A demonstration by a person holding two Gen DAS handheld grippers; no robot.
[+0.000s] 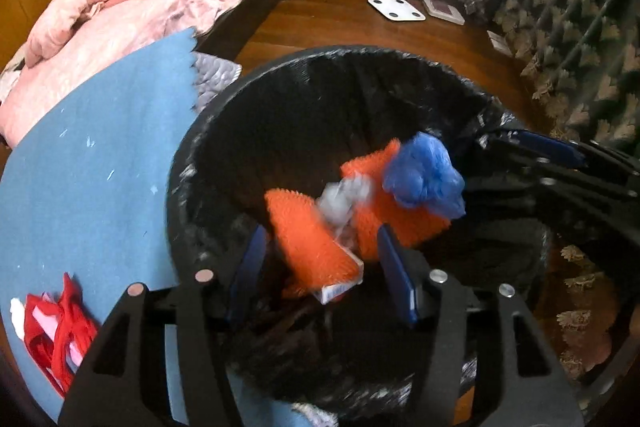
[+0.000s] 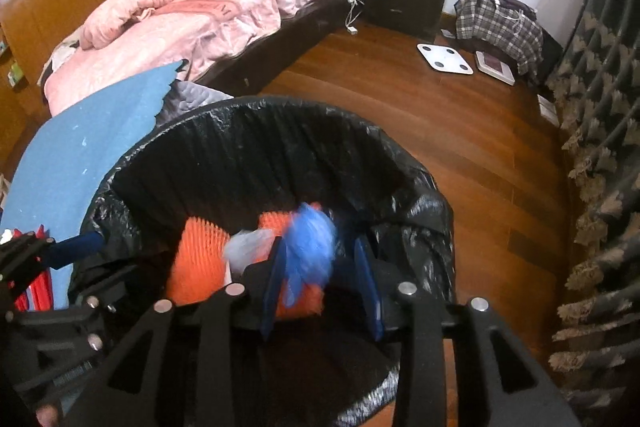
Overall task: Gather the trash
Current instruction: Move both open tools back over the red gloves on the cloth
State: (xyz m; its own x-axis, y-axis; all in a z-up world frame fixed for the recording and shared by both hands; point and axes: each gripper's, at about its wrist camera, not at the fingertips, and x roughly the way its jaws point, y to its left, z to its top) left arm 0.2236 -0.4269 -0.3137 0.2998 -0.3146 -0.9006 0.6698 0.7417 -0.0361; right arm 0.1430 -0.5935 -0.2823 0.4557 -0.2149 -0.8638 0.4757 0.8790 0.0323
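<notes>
Black linkage arms of the left gripper (image 1: 320,259) fill the foreground of the left wrist view, its blue pads (image 1: 396,279) spread wide over the bin (image 1: 208,131), with nothing pinched between them. Just below, inside the black liner (image 1: 360,83), lie the task's things: two orange bristly pieces (image 1: 308,239), a small carton (image 1: 340,287) tucked under the nearer one, a pale crumpled wrapper (image 1: 344,199) and a blue crumpled plastic bag (image 1: 428,179). That blue bag is smeared with motion blur in both views, so it is probably loose; whether it has fully settled I cannot tell. In the right wrist view the right gripper (image 2: 324,279) also stands parted above the bin, and the blue bag shows in the gap between its pads without being squeezed. The main risk I see is the liner: its rim (image 2: 424,211) sags and folds inward on the right side, close beside the right gripper, so a finger drawn back carelessly could snag the plastic and pull it off the edge, or tip the bin. Red straps (image 1: 60,323) lie on the blue mat (image 1: 88,155) beside the bin; if they count as trash, a hurried reach could knock the bin, since it stands touching the mat's edge.
</notes>
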